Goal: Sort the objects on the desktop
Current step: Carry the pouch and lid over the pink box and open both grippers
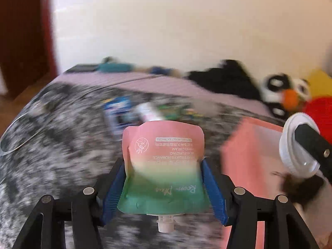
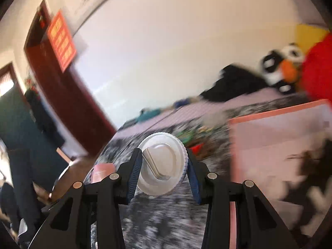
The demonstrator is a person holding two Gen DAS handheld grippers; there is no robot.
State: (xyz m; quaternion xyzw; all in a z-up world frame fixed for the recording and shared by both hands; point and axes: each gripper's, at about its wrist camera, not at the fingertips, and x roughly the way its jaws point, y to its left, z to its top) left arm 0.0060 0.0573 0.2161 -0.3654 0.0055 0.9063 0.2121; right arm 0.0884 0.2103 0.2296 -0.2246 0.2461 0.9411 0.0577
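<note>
My left gripper (image 1: 164, 178) is clamped on a soft pink-to-green gradient hand cream pouch (image 1: 164, 164), blue pads pressing both its sides, white spout pointing back toward the camera, held up above the grey-and-white speckled worktop (image 1: 62, 145). My right gripper (image 2: 164, 166) is closed on a round white ribbed plastic lid (image 2: 162, 164) with a silvery raised handle, pads on its left and right rim, also lifted clear of the worktop. In the left wrist view that lid (image 1: 296, 143) shows at the right edge. A pink translucent plastic storage box (image 2: 280, 137) sits at the worktop's right side, something dark and fuzzy inside, too blurred to name. Blurred small packets (image 1: 118, 114) lie toward the worktop's far edge. Black-and-white plush toy with orange beak (image 2: 284, 70) beyond the far right corner.
</note>
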